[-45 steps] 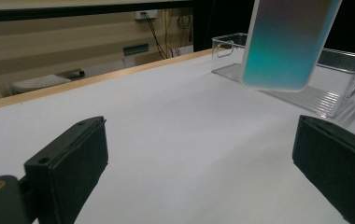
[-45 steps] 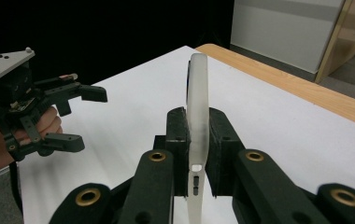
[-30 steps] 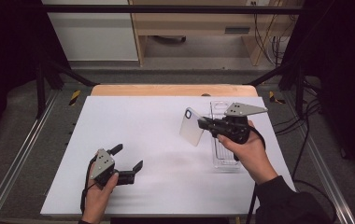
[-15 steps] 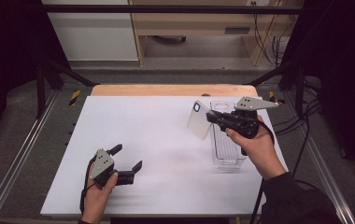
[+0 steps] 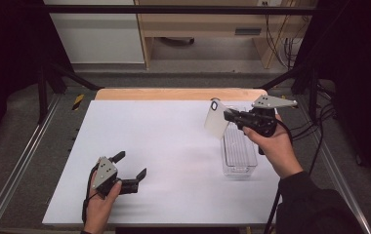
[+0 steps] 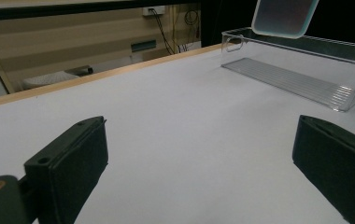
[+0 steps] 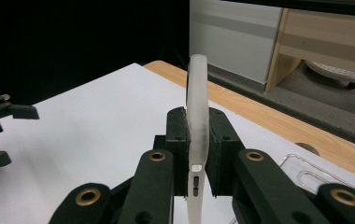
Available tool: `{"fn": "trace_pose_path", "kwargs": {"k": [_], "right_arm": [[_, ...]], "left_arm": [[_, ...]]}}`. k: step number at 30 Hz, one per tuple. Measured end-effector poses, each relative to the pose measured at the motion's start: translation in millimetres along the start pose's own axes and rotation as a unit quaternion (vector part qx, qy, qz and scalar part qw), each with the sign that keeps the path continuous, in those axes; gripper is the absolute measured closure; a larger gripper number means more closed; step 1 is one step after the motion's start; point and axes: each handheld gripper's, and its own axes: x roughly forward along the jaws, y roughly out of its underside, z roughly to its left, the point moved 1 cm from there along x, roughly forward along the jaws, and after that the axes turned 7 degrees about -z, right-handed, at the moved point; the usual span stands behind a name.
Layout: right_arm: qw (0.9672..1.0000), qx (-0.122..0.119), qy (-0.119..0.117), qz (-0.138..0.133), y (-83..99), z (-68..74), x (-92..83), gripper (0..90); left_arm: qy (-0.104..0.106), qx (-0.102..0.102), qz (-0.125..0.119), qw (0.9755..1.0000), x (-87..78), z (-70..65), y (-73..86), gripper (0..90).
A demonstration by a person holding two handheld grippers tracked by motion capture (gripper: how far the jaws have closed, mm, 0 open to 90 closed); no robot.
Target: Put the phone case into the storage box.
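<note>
Two grippers in view. Right gripper (image 5: 232, 116) clamps a translucent phone case (image 5: 216, 119) edge-on, held in the air over the far end of the clear bin (image 5: 238, 152), whose long axis runs away from the person. Left gripper (image 5: 131, 165) rests well apart, jaws wide, holding nothing.

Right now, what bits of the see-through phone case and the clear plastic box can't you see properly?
- Frosted translucent phone case: edge-on in the right gripper view, so its flat faces are hidden; the right gripper covers its lower part.
- Same case in the left gripper view: top cut off by the picture's edge.
- Clear plastic box: in the high view, the person's right hand hides its far right side.
</note>
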Motion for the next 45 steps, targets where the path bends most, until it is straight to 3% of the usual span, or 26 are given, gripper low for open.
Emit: {"fn": "trace_pose_path", "kwargs": {"k": [17,35,45], "right_arm": [[0.9989,0.026,0.036,-0.017,-7.0,-45.6,-0.6,81.1],[0.9974,0.023,0.068,-0.007,-11.4,-72.7,-10.8,81.1],[0.9964,0.026,0.080,0.009,-2.1,-86.3,0.3,81.1]], "left_arm": [[-0.024,0.000,-0.001,0.9997,-11.4,10.6,2.4,3.2],[-0.032,-0.011,-0.003,0.9994,-15.5,18.6,4.5,3.2],[-0.027,-0.009,0.000,0.9996,-13.9,16.3,5.5,3.2]]}}
